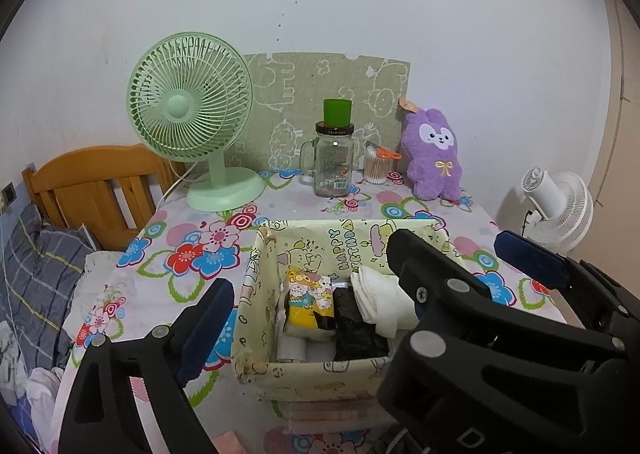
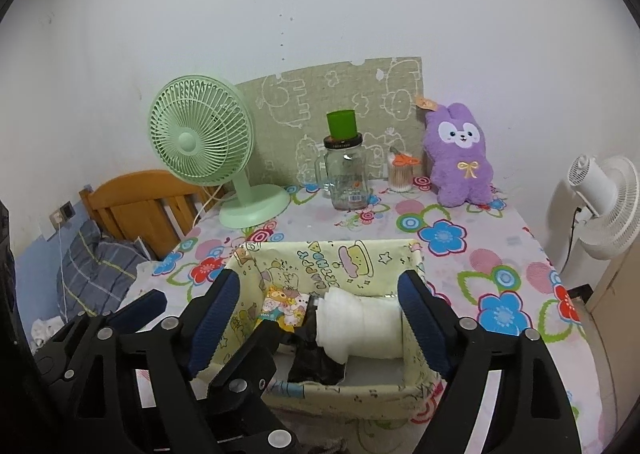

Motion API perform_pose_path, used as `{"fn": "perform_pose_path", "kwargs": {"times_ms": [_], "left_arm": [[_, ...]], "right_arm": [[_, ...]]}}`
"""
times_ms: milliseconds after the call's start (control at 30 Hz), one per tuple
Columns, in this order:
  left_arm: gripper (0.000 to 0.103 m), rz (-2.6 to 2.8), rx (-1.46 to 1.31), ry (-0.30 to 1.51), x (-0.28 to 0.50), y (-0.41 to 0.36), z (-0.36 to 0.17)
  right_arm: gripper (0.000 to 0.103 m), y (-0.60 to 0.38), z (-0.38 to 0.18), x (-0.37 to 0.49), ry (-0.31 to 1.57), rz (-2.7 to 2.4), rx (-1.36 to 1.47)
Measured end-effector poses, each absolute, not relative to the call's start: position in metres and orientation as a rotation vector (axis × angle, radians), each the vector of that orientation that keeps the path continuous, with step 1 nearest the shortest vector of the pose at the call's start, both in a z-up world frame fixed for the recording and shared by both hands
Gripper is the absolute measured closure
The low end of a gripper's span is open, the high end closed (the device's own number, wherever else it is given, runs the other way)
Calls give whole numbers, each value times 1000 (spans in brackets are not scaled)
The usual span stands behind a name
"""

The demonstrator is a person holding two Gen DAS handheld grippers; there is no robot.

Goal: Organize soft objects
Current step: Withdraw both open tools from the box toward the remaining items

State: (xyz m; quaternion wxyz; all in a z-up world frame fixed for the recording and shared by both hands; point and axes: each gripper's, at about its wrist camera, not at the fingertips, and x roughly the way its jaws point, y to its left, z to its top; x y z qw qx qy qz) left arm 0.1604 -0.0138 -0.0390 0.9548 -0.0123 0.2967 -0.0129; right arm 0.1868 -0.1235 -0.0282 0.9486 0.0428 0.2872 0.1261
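**A:** Bundles are lying in the fabric basket (image 2: 316, 390) now, are they? Where are you standing in the job?

**B:** I am hanging just over the near rim of the basket on the flowered worktop (image 2: 500, 254). Inside it I am seeing a white folded cloth roll (image 2: 360, 328), a black bundle (image 2: 312, 362) beside it and a cartoon-print packet (image 2: 282, 308) leaning on the far left. My right gripper (image 2: 320, 328) is standing with its jaws spread to either side of the white roll, the blue pads clear of it. My left gripper (image 1: 376, 282) is spread wide too, straddling the basket, nothing between its pads.

**A:** So nothing is being carried?

**B:** Nothing. I am judging this to be the letting-go end of a placement: the white roll is resting in the basket on its own.

**A:** And what is still waiting?

**B:** I am looking at the purple plush rabbit (image 1: 434, 158) sitting upright at the back right of the worktop, near the cotton-swab jar (image 1: 376, 166) and well apart from the basket. It is the one soft thing I can see still outside.

**A:** What is the next move asking of you?

**B:** Probably lifting clear of the rim without snagging the lining, then reaching past the glass mug (image 1: 332, 162) with the green cup (image 1: 337, 112) on its lid. The plush is bulky, so I am expecting to need wide jaws and a squeeze on its middle. There is room left at the right side of the basket, though I cannot tell whether the rabbit would fit.
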Motion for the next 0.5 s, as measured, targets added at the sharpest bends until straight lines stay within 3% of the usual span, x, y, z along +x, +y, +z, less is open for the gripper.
{"fn": "perform_pose_path", "kwargs": {"times_ms": [500], "left_arm": [[2, -35, -5, 579, 129, -22, -26]], "right_arm": [[4, -130, -12, 150, 557, 173, 57]]}}
